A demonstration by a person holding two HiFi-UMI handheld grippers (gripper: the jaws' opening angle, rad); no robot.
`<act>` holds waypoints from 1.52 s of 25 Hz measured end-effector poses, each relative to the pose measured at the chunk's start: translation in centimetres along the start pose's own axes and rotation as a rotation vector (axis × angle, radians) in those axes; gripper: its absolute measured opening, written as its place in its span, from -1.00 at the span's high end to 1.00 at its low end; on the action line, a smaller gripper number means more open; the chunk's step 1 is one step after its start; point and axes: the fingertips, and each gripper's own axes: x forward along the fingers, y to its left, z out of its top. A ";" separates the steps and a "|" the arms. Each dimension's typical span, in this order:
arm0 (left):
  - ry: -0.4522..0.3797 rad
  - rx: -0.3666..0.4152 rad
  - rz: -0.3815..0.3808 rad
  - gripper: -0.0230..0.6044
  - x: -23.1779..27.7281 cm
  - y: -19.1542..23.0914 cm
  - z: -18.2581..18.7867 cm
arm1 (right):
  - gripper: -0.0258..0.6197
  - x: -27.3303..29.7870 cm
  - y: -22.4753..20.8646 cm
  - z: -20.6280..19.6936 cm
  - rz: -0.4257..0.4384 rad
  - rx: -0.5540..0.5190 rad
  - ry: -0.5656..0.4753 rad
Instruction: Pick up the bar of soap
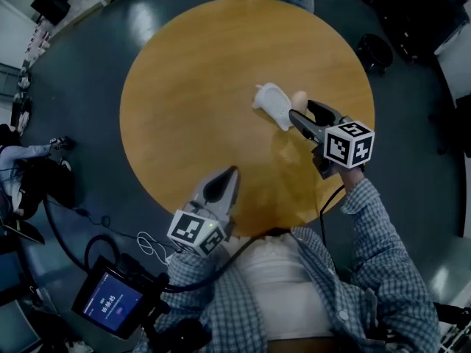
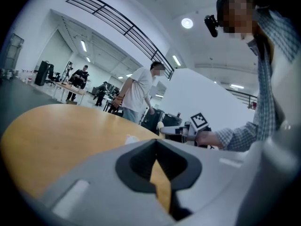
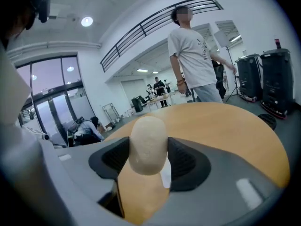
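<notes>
Wood table (image 1: 184, 87), grey floor (image 1: 81, 72); right tool (image 3: 148, 157) grips soap (image 1: 299, 98).

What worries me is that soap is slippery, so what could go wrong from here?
1. The bar of soap is rounded, and the right gripper clamps only its sides, with one end poking past the jaws. It may squirt out or twist if squeezed harder.
2. The white dish lies right beside the soap on the table. A sideways swing could knock it.
</notes>
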 end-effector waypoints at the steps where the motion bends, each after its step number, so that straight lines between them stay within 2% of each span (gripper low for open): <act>1: 0.008 0.003 -0.018 0.93 0.4 -0.5 0.0 | 0.11 -1.3 0.4 0.2 -0.005 0.022 -0.033; 6: 0.025 0.017 -0.091 0.93 1.2 -2.4 -0.1 | 0.11 -6.7 3.1 0.1 -0.020 0.112 -0.154; 15: 0.054 0.040 -0.170 0.93 2.7 -4.9 0.3 | 0.11 -12.2 5.9 -1.1 -0.030 0.248 -0.267; 38: 0.051 0.053 -0.173 0.93 2.9 -4.9 0.2 | 0.11 -11.8 7.2 -1.7 0.011 0.270 -0.280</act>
